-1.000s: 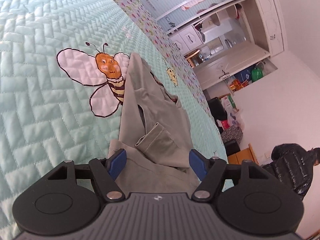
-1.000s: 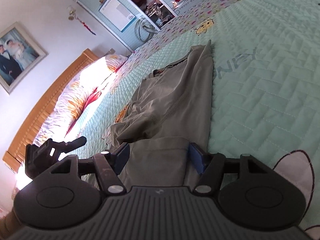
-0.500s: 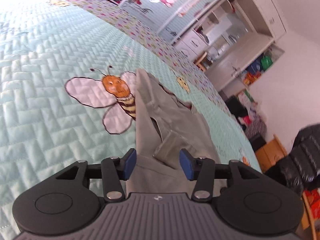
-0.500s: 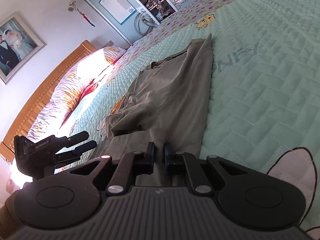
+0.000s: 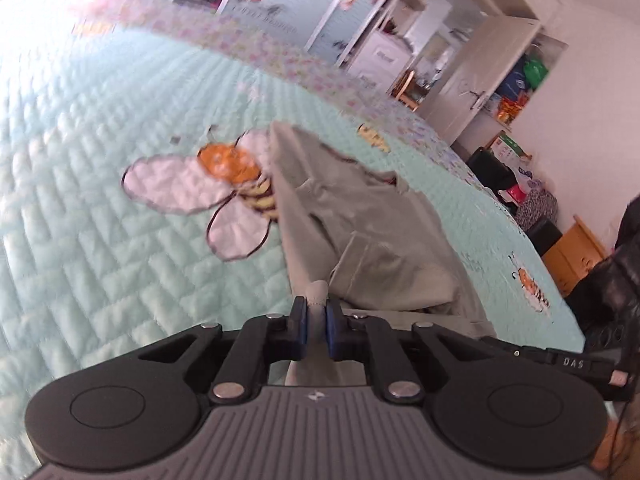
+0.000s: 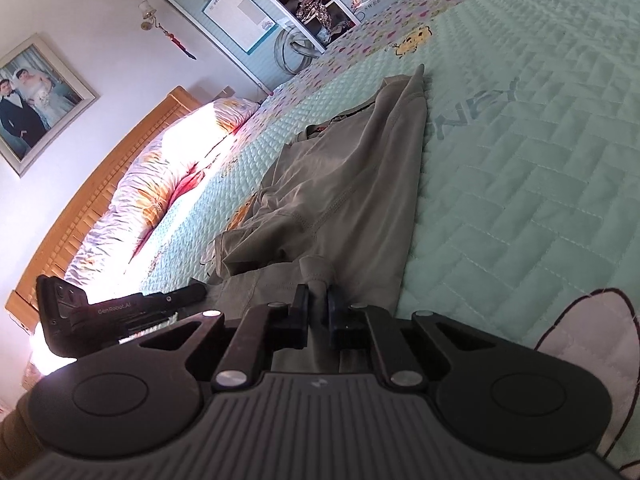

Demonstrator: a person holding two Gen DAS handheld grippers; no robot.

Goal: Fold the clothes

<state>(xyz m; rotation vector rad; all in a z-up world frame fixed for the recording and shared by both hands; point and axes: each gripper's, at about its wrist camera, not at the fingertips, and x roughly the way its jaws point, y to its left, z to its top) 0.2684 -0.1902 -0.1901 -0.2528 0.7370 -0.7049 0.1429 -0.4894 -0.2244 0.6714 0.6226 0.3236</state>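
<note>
An olive-grey garment (image 5: 360, 216) lies lengthwise on the mint quilted bedspread (image 5: 100, 240), one sleeve folded over its middle. My left gripper (image 5: 316, 312) is at its near hem. Its jaws are closing, and a small fold of the cloth is pinched between the blue pads. In the right wrist view the same garment (image 6: 360, 184) stretches away from my right gripper (image 6: 318, 296), which is shut on a bunched piece of the near hem. The left gripper (image 6: 120, 312) shows there at the left, low over the same edge.
A bee appliqué (image 5: 224, 184) lies left of the garment. White cabinets (image 5: 480, 72) and clutter stand beyond the bed. A person in a dark jacket (image 5: 616, 272) is at the right. A wooden headboard (image 6: 100, 184) and pillows (image 6: 168, 168) are at the left.
Both grippers went from wide open to shut on the garment's near hem, the right one first. The left gripper rolled and shifted, so its view of the bed has levelled.
</note>
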